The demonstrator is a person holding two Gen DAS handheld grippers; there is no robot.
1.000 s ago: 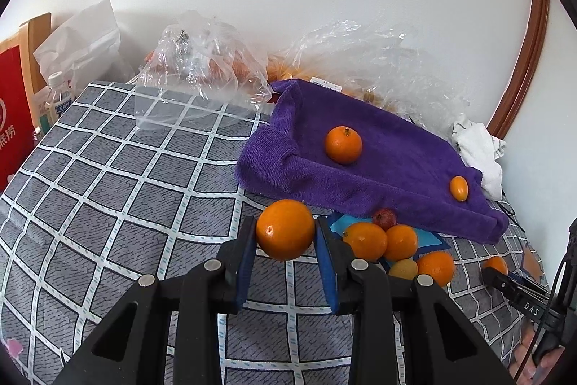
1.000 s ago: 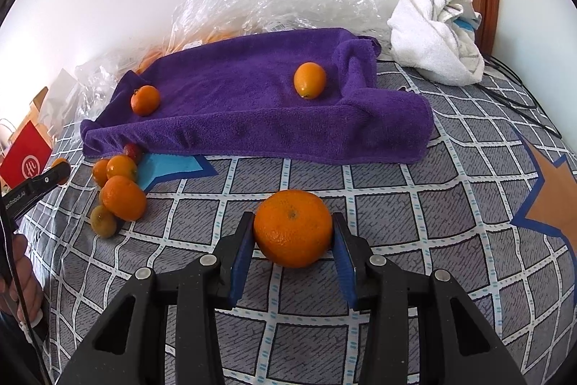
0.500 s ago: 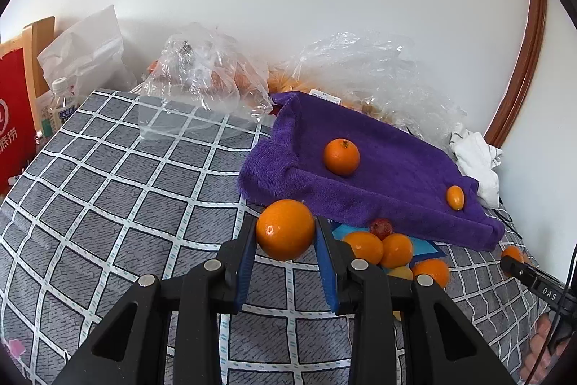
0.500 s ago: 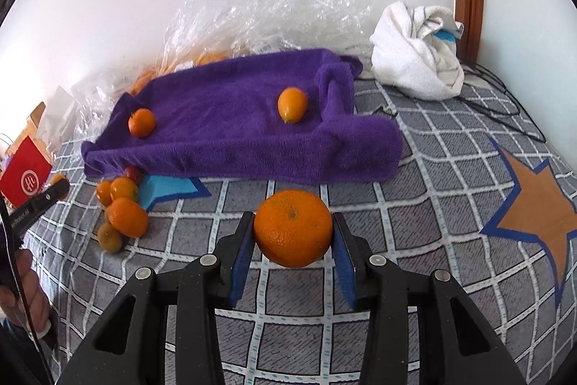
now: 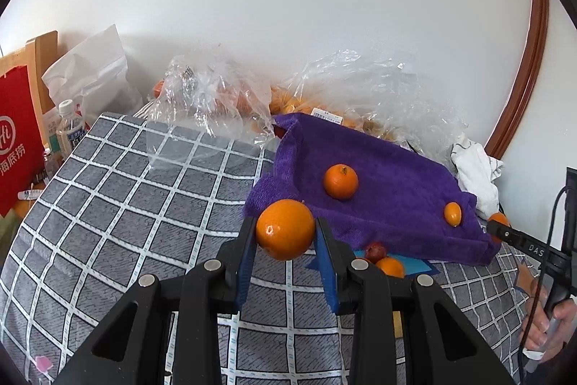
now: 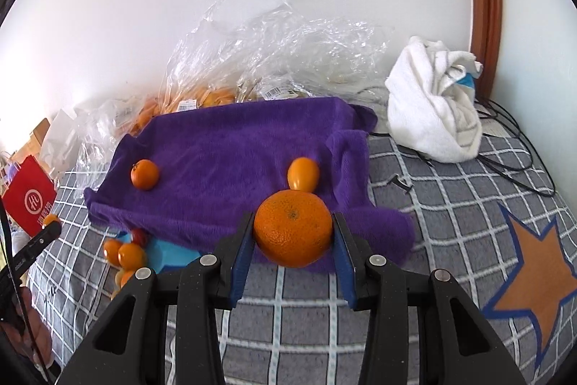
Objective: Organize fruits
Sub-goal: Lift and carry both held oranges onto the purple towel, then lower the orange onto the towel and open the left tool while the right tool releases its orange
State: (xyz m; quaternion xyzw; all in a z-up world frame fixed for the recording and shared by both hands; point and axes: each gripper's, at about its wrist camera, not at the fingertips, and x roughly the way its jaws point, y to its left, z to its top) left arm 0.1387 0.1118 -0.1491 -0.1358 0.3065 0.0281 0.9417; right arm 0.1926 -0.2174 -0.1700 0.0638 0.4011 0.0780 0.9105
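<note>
My left gripper point(image 5: 285, 242) is shut on a smooth orange point(image 5: 285, 229), held above the checked bedspread just short of the purple towel point(image 5: 389, 197). My right gripper point(image 6: 293, 240) is shut on a larger, dimpled orange point(image 6: 293, 228) over the towel's point(image 6: 230, 161) near edge. A tangerine point(image 5: 340, 181) point(image 6: 144, 174) and a small oval kumquat point(image 5: 453, 213) point(image 6: 303, 173) lie on the towel. Several loose fruits point(image 6: 128, 253) point(image 5: 384, 258) sit on the bed by the towel's front edge.
Crumpled clear plastic bags point(image 5: 216, 110) point(image 6: 274, 60) with more fruit lie against the wall behind the towel. A white cloth bundle point(image 6: 436, 110) and black cables point(image 6: 505, 165) sit at the right. A red bag point(image 5: 16, 139) and a bottle point(image 5: 70, 128) stand left of the bed.
Both grippers rose with their oranges. The right one also moved forward, so its orange now hangs over the towel's near edge instead of over the bedspread.
</note>
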